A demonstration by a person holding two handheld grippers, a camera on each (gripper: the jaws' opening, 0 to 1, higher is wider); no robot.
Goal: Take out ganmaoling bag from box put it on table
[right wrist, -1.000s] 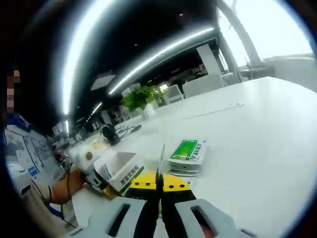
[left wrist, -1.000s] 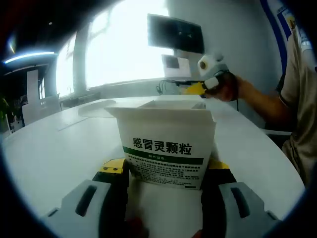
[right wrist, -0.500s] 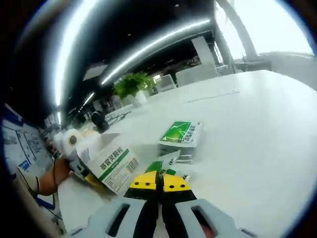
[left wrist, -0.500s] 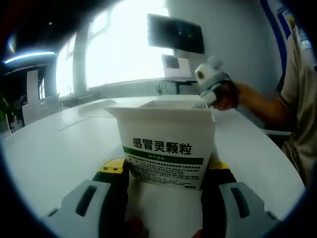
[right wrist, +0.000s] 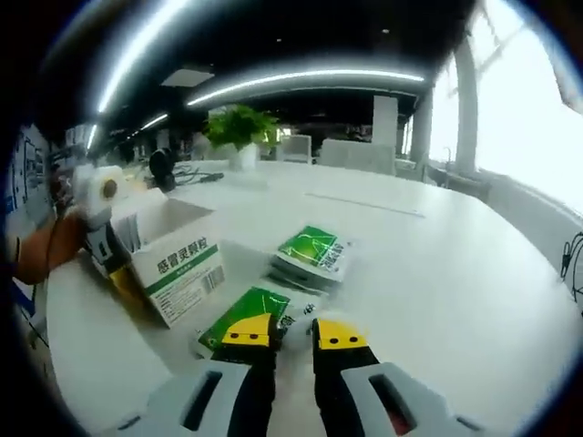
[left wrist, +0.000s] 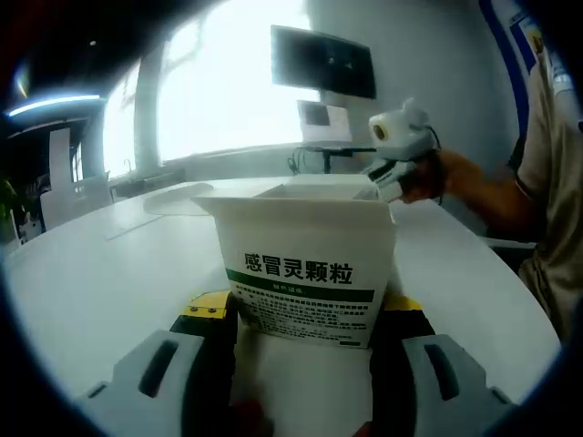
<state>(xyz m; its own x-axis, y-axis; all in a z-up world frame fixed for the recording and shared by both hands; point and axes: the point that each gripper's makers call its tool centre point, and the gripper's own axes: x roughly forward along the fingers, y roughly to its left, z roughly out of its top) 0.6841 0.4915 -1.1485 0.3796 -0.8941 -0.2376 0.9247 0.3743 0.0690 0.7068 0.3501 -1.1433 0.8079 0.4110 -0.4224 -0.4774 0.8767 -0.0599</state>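
A white ganmaoling box with a green stripe stands open-topped on the white table, and my left gripper is shut on its lower sides. In the right gripper view the same box sits at the left, with the left gripper and a hand behind it. A green-and-white ganmaoling bag lies flat on the table just under my right gripper, whose jaws stand open with nothing between them. The right gripper also hangs beyond the box's far right corner.
A small stack of green-and-white bags lies past the loose bag. A potted plant and cables stand at the table's far end. A monitor hangs on the wall. The person's torso is at the right.
My right gripper, which was shut on the bag above the table, has come down and opened, leaving the bag flat on the table. The left gripper and box have not moved.
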